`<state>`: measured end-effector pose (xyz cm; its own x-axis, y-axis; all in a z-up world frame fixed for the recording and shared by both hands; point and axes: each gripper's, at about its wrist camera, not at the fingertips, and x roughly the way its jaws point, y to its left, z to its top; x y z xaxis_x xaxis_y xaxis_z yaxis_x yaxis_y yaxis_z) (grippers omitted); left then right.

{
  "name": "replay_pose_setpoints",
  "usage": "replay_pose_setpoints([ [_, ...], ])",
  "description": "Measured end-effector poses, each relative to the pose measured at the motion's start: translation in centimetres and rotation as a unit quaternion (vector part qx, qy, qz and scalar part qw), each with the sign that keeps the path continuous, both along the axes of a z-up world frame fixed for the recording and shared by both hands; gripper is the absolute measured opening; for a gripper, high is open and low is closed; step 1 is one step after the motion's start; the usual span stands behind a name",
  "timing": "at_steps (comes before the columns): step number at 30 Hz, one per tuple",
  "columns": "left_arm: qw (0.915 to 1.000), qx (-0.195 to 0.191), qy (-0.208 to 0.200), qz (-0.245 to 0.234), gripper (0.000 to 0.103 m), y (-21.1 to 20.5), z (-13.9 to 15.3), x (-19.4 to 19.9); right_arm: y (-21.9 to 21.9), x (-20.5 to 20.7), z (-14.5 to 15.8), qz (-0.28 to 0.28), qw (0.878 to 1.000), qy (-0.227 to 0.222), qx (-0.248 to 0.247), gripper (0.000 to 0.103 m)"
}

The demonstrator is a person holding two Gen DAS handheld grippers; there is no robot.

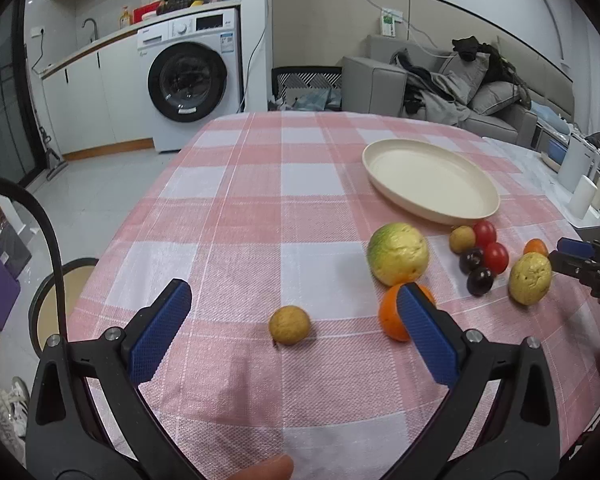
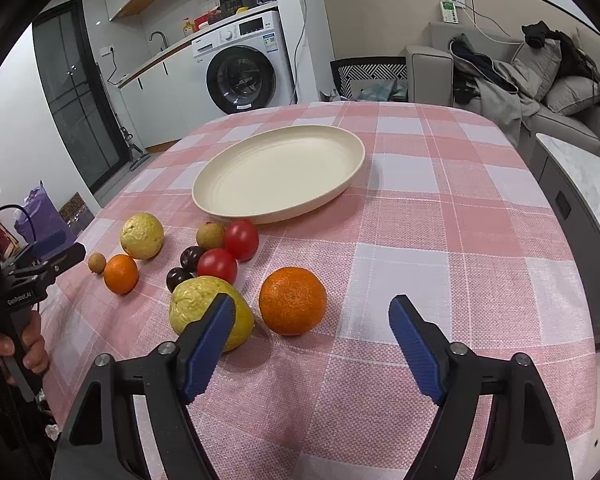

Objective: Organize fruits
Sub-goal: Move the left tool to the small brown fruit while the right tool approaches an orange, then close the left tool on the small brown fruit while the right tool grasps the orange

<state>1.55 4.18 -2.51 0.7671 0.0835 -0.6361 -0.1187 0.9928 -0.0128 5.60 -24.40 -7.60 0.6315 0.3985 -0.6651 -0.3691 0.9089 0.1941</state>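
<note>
A cream oval plate [image 1: 432,180] [image 2: 279,172] lies empty on the pink checked tablecloth. Near it sit loose fruits: two yellow-green guavas [image 1: 398,254] [image 2: 209,316], two oranges [image 1: 394,318] [image 2: 292,301], two red tomatoes [image 2: 241,239], two dark plums [image 2: 178,278] and small brown longans [image 1: 289,325]. My left gripper [image 1: 295,312] is open, low over the cloth, with a longan between its fingers and an orange behind its right finger. My right gripper [image 2: 312,332] is open, just short of the larger orange, its left finger in front of a guava.
The table [image 2: 460,240] has rounded edges near both grippers. A stool [image 1: 65,304] stands left of the table. A white tray with cups [image 1: 584,196] sits on a side counter at the right. A washing machine [image 1: 195,76] and sofa [image 1: 460,92] stand behind.
</note>
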Motion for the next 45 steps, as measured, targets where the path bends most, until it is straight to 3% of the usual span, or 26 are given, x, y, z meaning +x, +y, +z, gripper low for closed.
replay_pose_setpoints([
  [4,0.9997,-0.014,0.021,0.003,0.099,0.7,-0.6,0.5,-0.1,0.5,-0.2,0.001,1.0,0.013,0.013,0.074],
  [9,0.9985,-0.025,0.048,-0.007,0.087,0.7,-1.4,1.1,-0.6,1.4,-0.7,0.003,0.998,0.039,0.042,0.067],
  [16,0.9962,-0.029,0.079,-0.021,0.057,0.1,-2.4,1.7,-0.7,2.1,-1.1,0.01,0.995,0.063,0.072,0.054],
  [20,0.9954,-0.037,0.085,-0.024,0.046,0.3,-2.7,1.9,-0.6,2.6,-1.2,0.011,0.993,0.076,0.089,0.051],
  [22,0.9951,-0.044,0.084,-0.025,0.032,0.5,-2.7,2.0,-0.4,2.7,-1.1,0.011,0.993,0.076,0.087,0.05],
  [24,0.9947,-0.049,0.086,-0.026,0.023,0.6,-2.8,2.1,-0.2,2.8,-1.1,0.01,0.993,0.076,0.085,0.049],
  [36,0.9956,-0.061,0.05,-0.051,0.023,-0.1,-1.6,1.5,-0.6,3.2,-1.6,0.017,0.988,0.096,0.118,0.047],
  [37,0.9956,-0.061,0.045,-0.055,0.023,-0.3,-1.4,1.4,-0.5,3.2,-1.6,0.016,0.988,0.097,0.118,0.041],
  [45,0.995,-0.064,0.014,-0.076,0.023,-1.5,-0.2,1.0,-0.4,2.9,-1.6,0.008,0.99,0.086,0.11,0.039],
])
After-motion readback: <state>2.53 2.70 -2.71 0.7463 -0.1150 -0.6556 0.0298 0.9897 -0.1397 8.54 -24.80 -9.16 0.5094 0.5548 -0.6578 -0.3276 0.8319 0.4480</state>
